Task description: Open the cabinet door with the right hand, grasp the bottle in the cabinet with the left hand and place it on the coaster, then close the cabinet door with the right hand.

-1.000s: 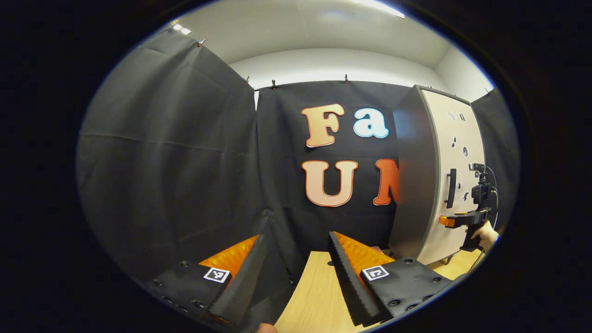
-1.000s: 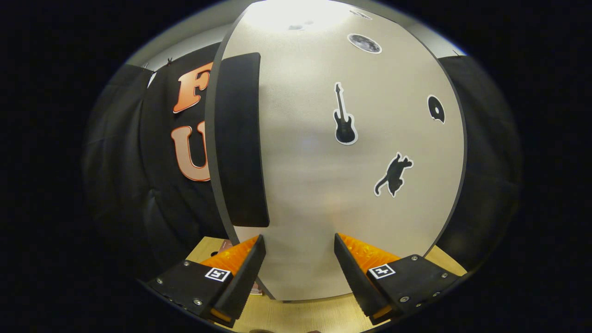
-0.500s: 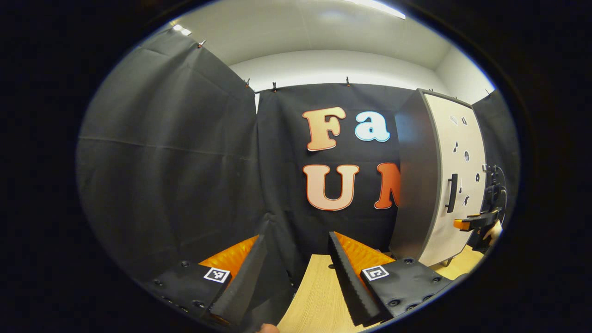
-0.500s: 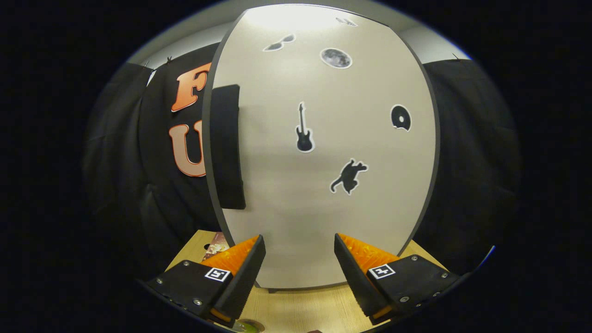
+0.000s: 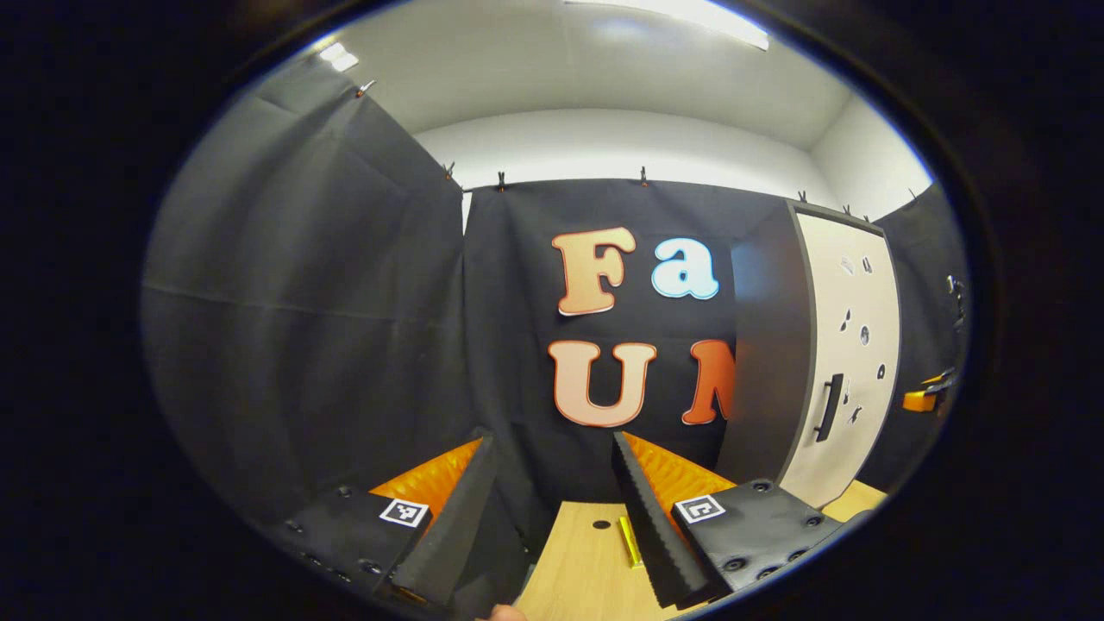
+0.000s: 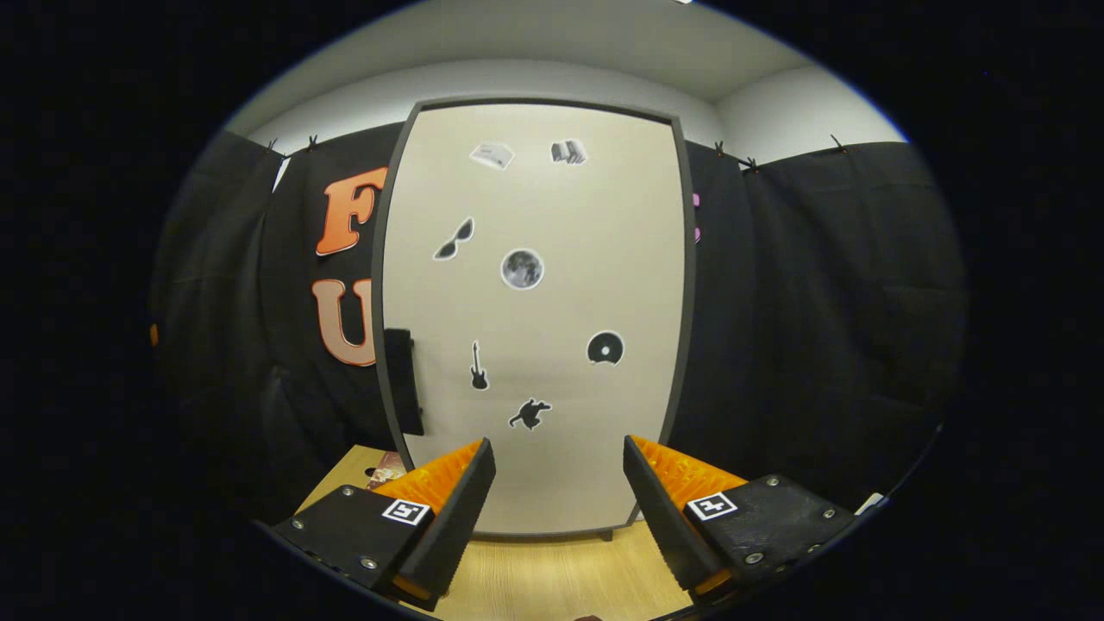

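The cabinet (image 6: 535, 345) stands on the wooden table with its beige, sticker-covered door flush against the dark frame and a dark handle (image 6: 401, 379) on the door's left edge. My right gripper (image 6: 556, 444) is open and hangs well back from the door, empty. In the left gripper view the cabinet (image 5: 841, 362) is at the far right, handle (image 5: 826, 407) visible, and the right gripper (image 5: 927, 398) peeks in at the edge. My left gripper (image 5: 550, 442) is open and empty, facing the booth wall. A flat reddish patterned piece (image 6: 388, 470), maybe the coaster, lies left of the cabinet.
The wooden table (image 5: 586, 569) runs under my left fingers, with a small round hole (image 5: 601, 524) and a short yellow strip (image 5: 632, 542) on it. Black cloth walls close in on the left, back and right of the cabinet.
My right gripper has drawn back from the door, which now looks much smaller and whole in its view. In the left gripper view the right gripper slid toward the right edge.
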